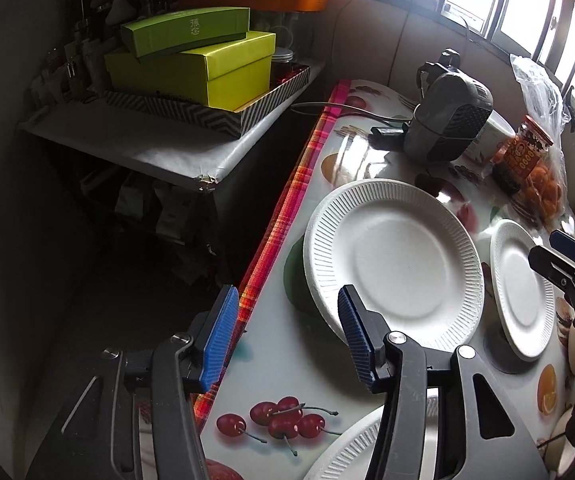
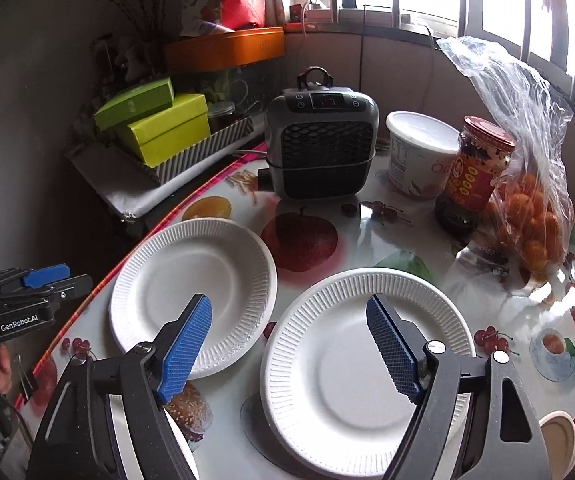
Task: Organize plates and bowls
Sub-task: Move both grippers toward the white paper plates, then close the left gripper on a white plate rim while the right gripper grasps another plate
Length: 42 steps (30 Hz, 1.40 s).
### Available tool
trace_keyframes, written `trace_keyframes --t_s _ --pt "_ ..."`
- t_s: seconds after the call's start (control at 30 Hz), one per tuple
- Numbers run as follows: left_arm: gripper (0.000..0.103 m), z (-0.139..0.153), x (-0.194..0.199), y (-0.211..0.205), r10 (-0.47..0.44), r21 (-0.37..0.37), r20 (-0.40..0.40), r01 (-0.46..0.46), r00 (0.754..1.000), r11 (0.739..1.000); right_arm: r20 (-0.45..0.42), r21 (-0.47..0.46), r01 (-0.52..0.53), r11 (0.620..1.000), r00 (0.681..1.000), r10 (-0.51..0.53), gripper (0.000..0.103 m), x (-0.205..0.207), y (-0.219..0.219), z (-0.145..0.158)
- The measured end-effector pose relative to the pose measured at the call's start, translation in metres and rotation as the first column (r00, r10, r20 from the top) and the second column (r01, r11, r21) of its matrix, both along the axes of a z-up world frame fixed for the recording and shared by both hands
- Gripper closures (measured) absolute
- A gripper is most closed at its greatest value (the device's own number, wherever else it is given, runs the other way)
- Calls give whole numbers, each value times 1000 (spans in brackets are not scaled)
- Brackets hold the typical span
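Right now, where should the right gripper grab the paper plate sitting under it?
Grip the ribbed rim of the paper plate at its near edge, coming in low from the front. It lies flat, so only the thin raised rim fits between the open right gripper.

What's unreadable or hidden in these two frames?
- Third paper plate: left wrist view, cut by the bottom edge and covered by the left gripper.
- Tan dish: right wrist view, cut off at the lower right edge.
- Tub: left wrist view, mostly behind the heater.
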<state>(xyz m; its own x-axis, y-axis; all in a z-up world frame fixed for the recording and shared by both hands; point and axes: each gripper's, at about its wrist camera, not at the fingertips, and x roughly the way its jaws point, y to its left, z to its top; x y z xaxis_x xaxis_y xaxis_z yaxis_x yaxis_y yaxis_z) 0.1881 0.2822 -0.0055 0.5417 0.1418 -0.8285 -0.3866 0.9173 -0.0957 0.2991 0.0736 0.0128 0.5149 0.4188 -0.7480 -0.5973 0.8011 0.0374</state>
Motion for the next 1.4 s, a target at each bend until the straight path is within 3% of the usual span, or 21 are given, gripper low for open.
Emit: trace_keyframes --t_s 0.1,0.27,0.43,0.5,0.6,0.87,1.0,1.2,1.4 --pt "61 -7 7 6 3 -17 -13 -3 1000 1000 -23 -28 -22 999 1000 21 38 12 11 -10" --pt "62 -19 15 11 8 -51 -39 -10 999 999 -68 -41 -37 998 997 35 50 28 24 -27" --pt "66 -26 16 14 9 -62 -45 -12 999 998 -104 -32 -38 999 994 35 52 39 32 -37" --pt "69 -29 17 16 11 -89 -49 -15 999 996 -109 -42 -44 998 993 39 58 42 35 -40" --pt "69 -31 19 18 11 -127 -45 -16 999 992 -128 -42 -42 998 991 36 60 46 39 -46" --pt "69 -31 20 21 18 -148 -37 -24 999 989 -167 -21 -29 999 986 25 65 52 38 -54" --pt "76 -32 20 25 23 -203 -27 -28 999 979 -188 -4 -32 999 982 31 73 53 40 -56" --pt "81 -30 23 22 16 -200 -24 -20 1000 980 -198 3 -42 999 979 41 81 51 42 -57" --pt "86 -30 23 24 17 -243 -4 -17 1000 970 -212 23 -35 999 976 39 83 52 42 -59"
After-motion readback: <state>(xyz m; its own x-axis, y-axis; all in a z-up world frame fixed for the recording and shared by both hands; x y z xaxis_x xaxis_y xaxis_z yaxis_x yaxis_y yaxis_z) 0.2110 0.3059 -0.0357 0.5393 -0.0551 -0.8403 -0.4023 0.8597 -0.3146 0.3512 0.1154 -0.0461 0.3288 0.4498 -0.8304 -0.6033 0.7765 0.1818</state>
